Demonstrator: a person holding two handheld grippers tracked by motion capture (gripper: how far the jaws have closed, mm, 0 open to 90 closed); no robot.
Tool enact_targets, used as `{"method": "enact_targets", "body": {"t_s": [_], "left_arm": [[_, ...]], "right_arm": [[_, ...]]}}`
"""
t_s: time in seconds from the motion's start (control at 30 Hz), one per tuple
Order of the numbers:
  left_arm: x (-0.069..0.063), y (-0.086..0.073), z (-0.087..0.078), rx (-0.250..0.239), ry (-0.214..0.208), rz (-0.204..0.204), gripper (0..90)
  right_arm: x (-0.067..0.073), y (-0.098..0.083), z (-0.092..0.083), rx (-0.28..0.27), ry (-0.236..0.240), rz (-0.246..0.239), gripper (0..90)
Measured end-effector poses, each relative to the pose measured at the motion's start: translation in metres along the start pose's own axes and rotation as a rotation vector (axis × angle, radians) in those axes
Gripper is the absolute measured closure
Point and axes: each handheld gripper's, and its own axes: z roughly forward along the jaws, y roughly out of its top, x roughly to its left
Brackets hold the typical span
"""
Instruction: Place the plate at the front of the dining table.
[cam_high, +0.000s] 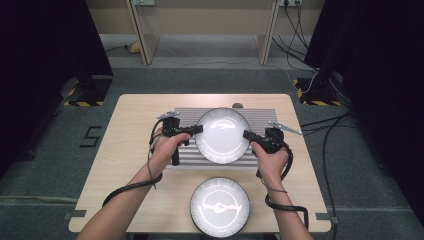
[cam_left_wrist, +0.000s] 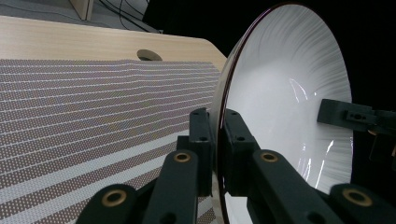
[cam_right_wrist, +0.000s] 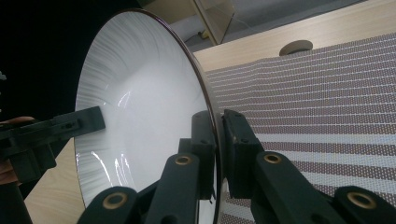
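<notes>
Wooden table (cam_high: 135, 107) holds a striped mat (cam_high: 260, 117). Over that mat, my left gripper (cam_high: 199, 129) and right gripper (cam_high: 246, 134) pinch the plate's (cam_high: 222, 135) opposite rims. Next I must move both together, keeping it level.

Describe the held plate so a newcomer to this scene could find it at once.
On the wooden table lies a striped mat. Above it is a white plate, its rim pinched by the left gripper and right gripper. The other plate lies nearer the person, untouched.

A second white plate (cam_high: 219, 206) sits near the striped mat (cam_high: 260, 117).
</notes>
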Motion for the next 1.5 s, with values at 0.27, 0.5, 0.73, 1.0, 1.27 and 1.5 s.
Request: {"method": "enact_targets", "body": {"t_s": [0.27,0.5,0.73,1.0,1.27,1.5], "left_arm": [[0.001,0.002,0.003,0.001,0.003,-0.002,83.7],[0.002,0.005,0.004,-0.003,0.007,-0.005,83.7],[0.004,0.007,0.007,-0.003,0.013,-0.007,83.7],[0.009,0.007,0.012,0.001,0.017,-0.019,83.6],[0.014,0.005,0.018,0.007,0.022,-0.036,83.4],[0.017,0.004,0.022,0.015,0.028,-0.043,83.2]], "right_arm": [[-0.001,0.002,0.002,0.001,-0.003,0.009,83.8],[-0.002,0.004,0.004,0.000,-0.005,0.009,83.7],[-0.003,0.007,0.008,0.002,-0.009,0.010,83.6],[-0.005,0.008,0.013,0.001,-0.021,0.006,83.5],[-0.008,0.009,0.019,0.009,-0.034,0.009,83.5],[-0.011,0.010,0.023,0.011,-0.042,0.008,83.6]]}}
